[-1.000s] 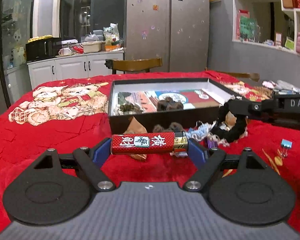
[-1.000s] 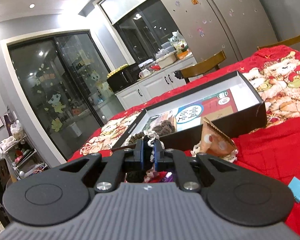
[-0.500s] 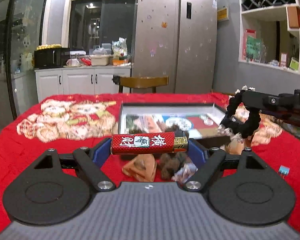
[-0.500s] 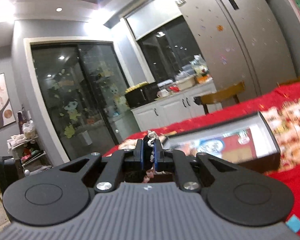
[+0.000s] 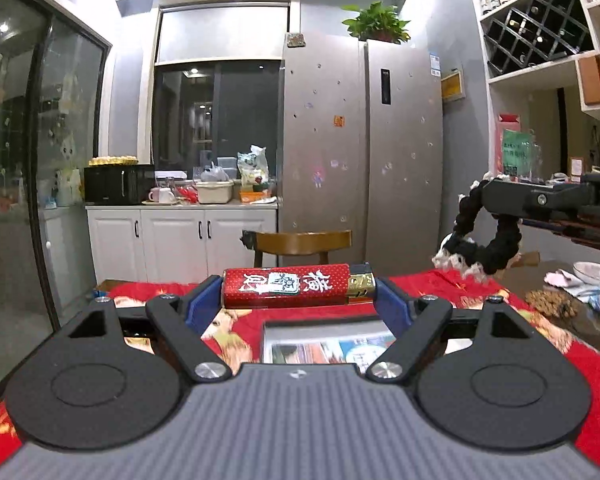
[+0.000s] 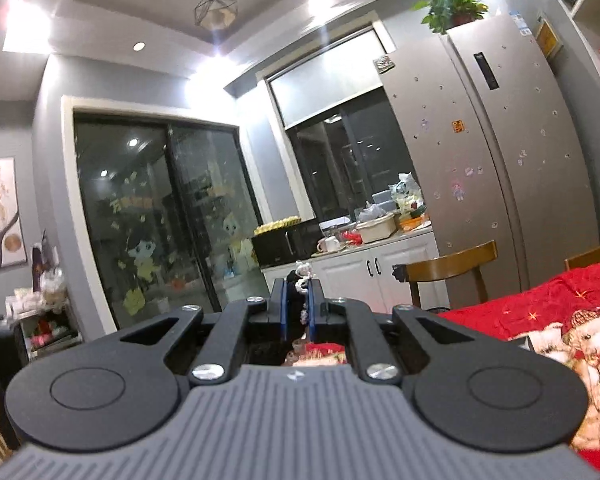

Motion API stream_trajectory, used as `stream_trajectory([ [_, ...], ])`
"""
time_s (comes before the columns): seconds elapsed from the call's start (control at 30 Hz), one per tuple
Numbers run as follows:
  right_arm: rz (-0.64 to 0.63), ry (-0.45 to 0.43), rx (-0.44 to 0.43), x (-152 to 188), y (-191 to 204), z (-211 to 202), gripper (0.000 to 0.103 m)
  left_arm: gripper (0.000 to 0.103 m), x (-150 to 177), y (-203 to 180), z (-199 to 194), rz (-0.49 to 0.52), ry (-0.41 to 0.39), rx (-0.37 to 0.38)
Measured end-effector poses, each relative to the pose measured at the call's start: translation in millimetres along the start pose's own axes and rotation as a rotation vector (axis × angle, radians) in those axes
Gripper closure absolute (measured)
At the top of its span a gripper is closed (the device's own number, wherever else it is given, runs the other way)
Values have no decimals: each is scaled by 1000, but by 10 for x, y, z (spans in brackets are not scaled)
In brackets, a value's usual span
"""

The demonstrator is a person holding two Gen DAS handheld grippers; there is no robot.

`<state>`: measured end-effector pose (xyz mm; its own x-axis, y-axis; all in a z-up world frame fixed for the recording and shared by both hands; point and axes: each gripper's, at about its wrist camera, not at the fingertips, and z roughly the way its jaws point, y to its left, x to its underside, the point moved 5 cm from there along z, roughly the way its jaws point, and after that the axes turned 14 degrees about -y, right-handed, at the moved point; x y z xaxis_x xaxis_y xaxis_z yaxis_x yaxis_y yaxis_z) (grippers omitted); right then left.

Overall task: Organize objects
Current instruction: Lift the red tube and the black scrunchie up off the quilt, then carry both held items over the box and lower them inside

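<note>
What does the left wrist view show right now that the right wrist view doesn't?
Only the left wrist view shows the red lighter clamped lengthwise in the left gripper, the open box below it, and the black scrunchie hanging as a full loop from the right gripper.

Only the right wrist view shows the right gripper's shut jaws pinching the scrunchie edge-on, plus the ceiling lamps.

Both show the red tablecloth, wooden chair, fridge and kitchen counter.
</note>
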<state>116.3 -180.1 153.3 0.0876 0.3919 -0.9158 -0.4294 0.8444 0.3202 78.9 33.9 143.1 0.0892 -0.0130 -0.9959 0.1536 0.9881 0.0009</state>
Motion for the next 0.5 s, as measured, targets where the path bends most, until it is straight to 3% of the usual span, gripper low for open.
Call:
stream_trajectory([
  [0.23, 100, -36, 63, -185, -314, 423, 91, 18, -200, 34, 415, 17, 26, -23],
  [0.5, 171, 44, 62, -39, -569, 903, 91, 18, -314, -27, 940, -7, 39, -19],
])
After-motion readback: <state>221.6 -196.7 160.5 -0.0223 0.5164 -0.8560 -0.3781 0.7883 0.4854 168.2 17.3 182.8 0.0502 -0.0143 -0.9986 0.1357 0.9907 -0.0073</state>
